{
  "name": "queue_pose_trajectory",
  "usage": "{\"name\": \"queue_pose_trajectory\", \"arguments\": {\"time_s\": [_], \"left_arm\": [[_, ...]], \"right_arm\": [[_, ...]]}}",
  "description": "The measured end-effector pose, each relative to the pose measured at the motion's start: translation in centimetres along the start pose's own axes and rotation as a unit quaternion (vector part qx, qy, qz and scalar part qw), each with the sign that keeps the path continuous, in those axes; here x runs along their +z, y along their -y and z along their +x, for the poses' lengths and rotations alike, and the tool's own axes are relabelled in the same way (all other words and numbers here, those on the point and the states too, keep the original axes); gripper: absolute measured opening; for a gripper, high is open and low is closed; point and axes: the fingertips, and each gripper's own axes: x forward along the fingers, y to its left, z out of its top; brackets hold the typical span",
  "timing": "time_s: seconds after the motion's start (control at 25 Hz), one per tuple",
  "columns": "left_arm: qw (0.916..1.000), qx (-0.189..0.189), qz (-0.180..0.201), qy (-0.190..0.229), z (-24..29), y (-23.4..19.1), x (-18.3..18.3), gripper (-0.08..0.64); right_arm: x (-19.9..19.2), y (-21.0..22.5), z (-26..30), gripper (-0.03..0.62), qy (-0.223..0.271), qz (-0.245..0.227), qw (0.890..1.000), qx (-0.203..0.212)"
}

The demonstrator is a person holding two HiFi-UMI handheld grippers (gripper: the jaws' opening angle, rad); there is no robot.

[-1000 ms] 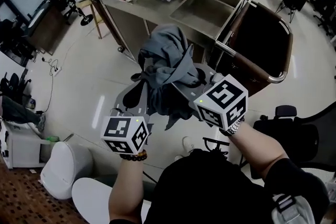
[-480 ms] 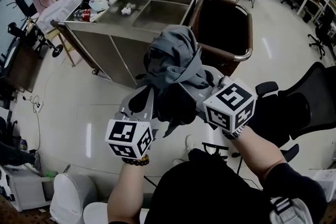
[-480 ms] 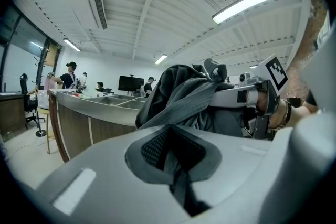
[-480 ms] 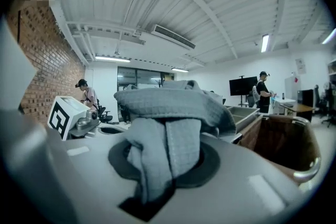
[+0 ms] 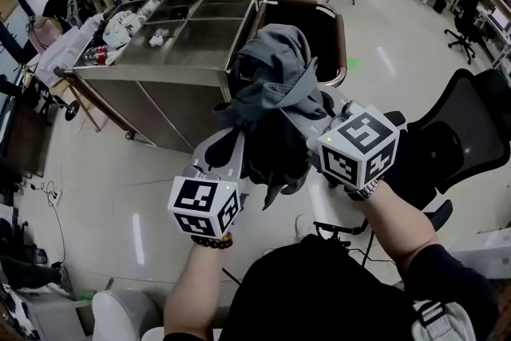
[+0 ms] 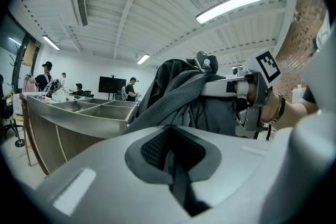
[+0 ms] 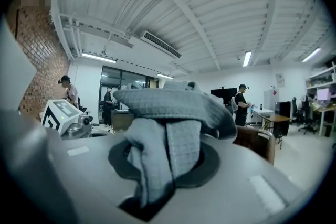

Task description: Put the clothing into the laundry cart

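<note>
Grey clothing point(image 5: 270, 80) feels soft, floppy, light to us. We hold it bunched up between both tongs. Left tongs point(image 6: 171, 160) pinch dark fold; right tongs point(image 7: 157, 168) pinch waffle fold. Loose ends dangle below tongs, may snag. Laundry cart point(image 5: 342, 52) just past tongs.

Bright ceiling tube light point(image 6: 229, 5), fisheye-warped edges, soft blurry foreground

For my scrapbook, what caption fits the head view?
Left tongs and right tongs hold a grey garment before the laundry cart.
</note>
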Motion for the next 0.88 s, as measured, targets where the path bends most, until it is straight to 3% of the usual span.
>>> {"name": "queue_pose_trajectory", "arguments": {"time_s": [0.4,0.88], "left_arm": [[0.9999,-0.007,0.013,-0.006,5.8,3.2,1.5,0.002],[0.9997,0.004,0.021,-0.005,11.6,3.0,2.4,0.002]], "right_arm": [[4.1,7.9,-2.1,0.103,0.026,-0.004,0.999,-0.028],[3.5,18.0,0.5,0.103,0.012,-0.003,0.997,-0.072]]}}
